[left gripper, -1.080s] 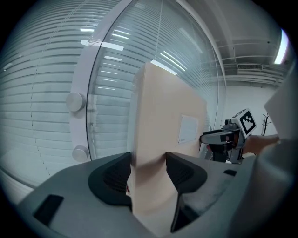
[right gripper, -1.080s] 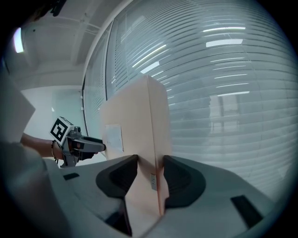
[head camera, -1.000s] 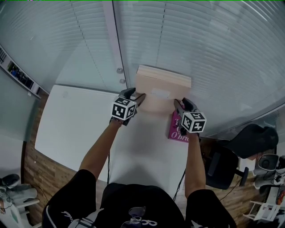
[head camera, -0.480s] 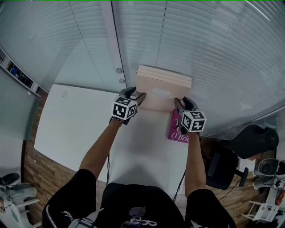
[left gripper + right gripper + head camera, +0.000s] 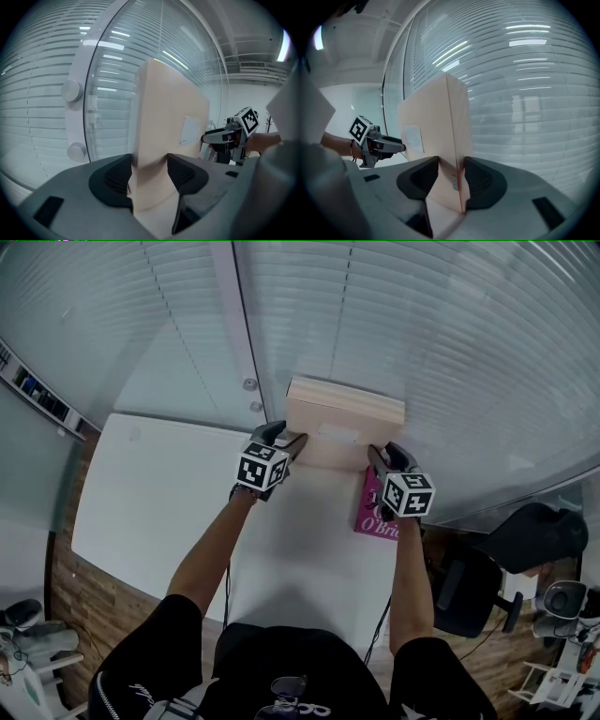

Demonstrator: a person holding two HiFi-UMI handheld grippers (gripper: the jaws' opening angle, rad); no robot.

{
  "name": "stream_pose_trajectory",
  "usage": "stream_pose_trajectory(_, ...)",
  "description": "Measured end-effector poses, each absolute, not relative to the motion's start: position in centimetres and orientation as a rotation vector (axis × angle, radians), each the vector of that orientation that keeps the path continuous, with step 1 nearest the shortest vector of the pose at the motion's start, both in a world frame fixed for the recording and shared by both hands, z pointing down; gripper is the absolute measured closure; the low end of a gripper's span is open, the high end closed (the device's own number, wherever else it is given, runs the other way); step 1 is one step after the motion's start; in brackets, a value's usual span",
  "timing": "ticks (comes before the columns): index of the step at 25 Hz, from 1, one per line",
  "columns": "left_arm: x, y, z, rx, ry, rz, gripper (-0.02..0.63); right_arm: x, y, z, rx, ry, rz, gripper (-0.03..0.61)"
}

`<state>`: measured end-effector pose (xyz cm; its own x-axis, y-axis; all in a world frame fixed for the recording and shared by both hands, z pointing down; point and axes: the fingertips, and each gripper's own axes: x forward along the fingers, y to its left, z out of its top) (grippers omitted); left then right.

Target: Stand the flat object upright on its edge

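Change: against a second ago, the beige box (image 5: 342,413) shows slightly less of its front face from above; both hands sit almost where they were.
Person: we see black sleeves at the bottom of the head view, with both bare forearms reaching forward over the table (image 5: 159,502).
Table: white, with a wood-pattern floor showing beyond its left edge.
Book: a magenta book (image 5: 373,514) lies flat at the table's right edge, just under the right hand. We read white letters "O'Bri" on its cover; the rest is covered.
Left tongs (image 5: 295,442): closed on the box's left end, with the pads pressing on its two broad faces.
Right tongs (image 5: 372,454): clamped on the box's right end in the same way, around the corner of the edge.
Box: it stands upright on its long edge at the far side of the table, held between the two tongs and close to the glass. We cannot tell whether its lower edge touches the table.
Label: a white sticker (image 5: 337,434) sits on the face towards us; its print is too small to read.
Backdrop: a glass wall (image 5: 450,352) with horizontal blinds behind it, and two round fittings (image 5: 249,384) on its frame.
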<state>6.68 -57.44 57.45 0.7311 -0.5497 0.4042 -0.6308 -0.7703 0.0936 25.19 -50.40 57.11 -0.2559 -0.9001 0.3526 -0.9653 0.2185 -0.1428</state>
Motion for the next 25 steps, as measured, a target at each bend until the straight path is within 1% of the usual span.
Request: stream_pose_trajectory(25, 5.96, -57.01, 57.61, 2.666, -0.993, 0.503, 0.356, 25.08, -49.88, 57.33, 1.777, -2.236, 0.48, 0.387)
